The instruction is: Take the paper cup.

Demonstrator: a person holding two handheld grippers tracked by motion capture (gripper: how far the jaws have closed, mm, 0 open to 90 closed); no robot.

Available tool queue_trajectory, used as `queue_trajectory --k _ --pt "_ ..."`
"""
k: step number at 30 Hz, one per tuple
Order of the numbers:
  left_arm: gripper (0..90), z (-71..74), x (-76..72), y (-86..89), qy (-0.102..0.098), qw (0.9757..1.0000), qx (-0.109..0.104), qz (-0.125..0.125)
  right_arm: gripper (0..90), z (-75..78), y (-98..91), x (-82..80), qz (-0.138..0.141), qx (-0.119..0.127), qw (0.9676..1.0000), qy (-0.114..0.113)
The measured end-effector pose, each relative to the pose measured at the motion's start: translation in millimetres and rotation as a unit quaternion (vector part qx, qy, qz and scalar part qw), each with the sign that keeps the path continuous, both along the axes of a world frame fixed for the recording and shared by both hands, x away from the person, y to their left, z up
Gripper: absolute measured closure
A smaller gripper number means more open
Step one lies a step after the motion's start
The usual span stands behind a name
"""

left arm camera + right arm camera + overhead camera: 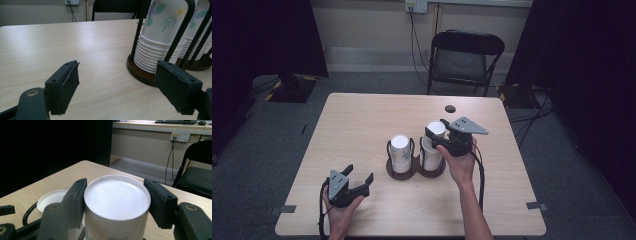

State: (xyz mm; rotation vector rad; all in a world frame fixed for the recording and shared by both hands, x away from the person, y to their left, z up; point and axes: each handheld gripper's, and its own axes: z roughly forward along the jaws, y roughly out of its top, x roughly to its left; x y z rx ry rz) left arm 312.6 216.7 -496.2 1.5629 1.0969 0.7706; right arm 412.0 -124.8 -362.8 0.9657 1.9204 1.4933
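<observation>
High view: a dark double cup holder stands near the middle of the light wooden table, its two round bases joined side by side and each ringed by thin black upright rods. Each side carries a stack of upside-down paper cups. The left stack sits low within its rods, its white bottom facing up. At the right stack, the top cup is seen higher than the left stack's top, and the right claw is pinching it just under its upturned bottom, one pad on each side. The person's right hand grips that tool from the near side of the holder.

In the right gripper view, the top cup stands between the two black pads, which press against its wall on both sides; its white bottom faces the camera, and the left stack shows lower down beside it.

The left claw rests near the table's front edge, well apart from the holder, with its jaws spread and nothing between them. The left gripper view shows those spread pads above bare table, with the nested rims of the left stack and its leaf-and-flower print behind the holder's rods.
</observation>
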Motion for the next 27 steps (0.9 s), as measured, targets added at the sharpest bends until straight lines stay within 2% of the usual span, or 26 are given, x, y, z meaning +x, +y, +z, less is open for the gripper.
queue_trajectory --k 4,8,13,20,24,27 --pt "20.8 0.1 0.6 0.4 0.003 1.0 -0.001 -0.006 37.4 1.8 -0.4 -0.7 -0.002 0.007 1.0 -0.001" --pt "21.8 0.0 2.3 2.6 0.008 0.9998 -0.011 -0.014 37.5 4.4 -2.6 -1.2 -0.004 0.01 0.9999 -0.002" --pt "23.1 0.0 1.5 1.9 0.003 0.9996 -0.007 -0.026 37.5 9.2 -5.8 -1.6 -0.007 0.014 0.9999 -0.005" --pt "23.7 0.5 3.1 2.0 0.007 0.9992 -0.013 -0.038 37.5 13.4 -7.8 -4.9 -0.005 0.03 0.9995 -0.004" --pt "23.6 1.3 4.0 3.4 0.009 0.9986 -0.025 -0.046 37.4 21.4 -6.9 -12.9 0.0 0.037 0.9992 -0.014" --pt "29.7 2.4 3.7 3.4 0.006 0.9986 -0.03 -0.043 37.4 26.3 -8.0 -16.1 -0.002 0.04 0.9991 -0.017"
